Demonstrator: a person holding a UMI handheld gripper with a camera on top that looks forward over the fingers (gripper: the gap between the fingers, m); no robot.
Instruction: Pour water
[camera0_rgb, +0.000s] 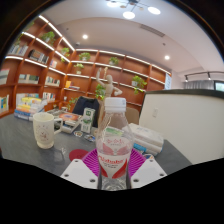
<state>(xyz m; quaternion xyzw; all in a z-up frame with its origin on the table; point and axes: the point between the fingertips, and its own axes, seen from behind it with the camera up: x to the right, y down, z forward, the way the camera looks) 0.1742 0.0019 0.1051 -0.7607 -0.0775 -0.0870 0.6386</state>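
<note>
Item: water bottle (114, 140), clear plastic, pink label, cap on, upright between the fingers of the gripper (113, 172); both pads (92, 160) appear pressed to its sides.
Left, farther off: paper cup (43, 129) on the grey table (30, 160), well apart from the bottle.
Risks: the cap blocks pouring; a slack pinch could let the bottle slip or tilt; a tall, light cup tips easily.
Unclear: water level, bottle base, clutter behind the bottle.
</note>
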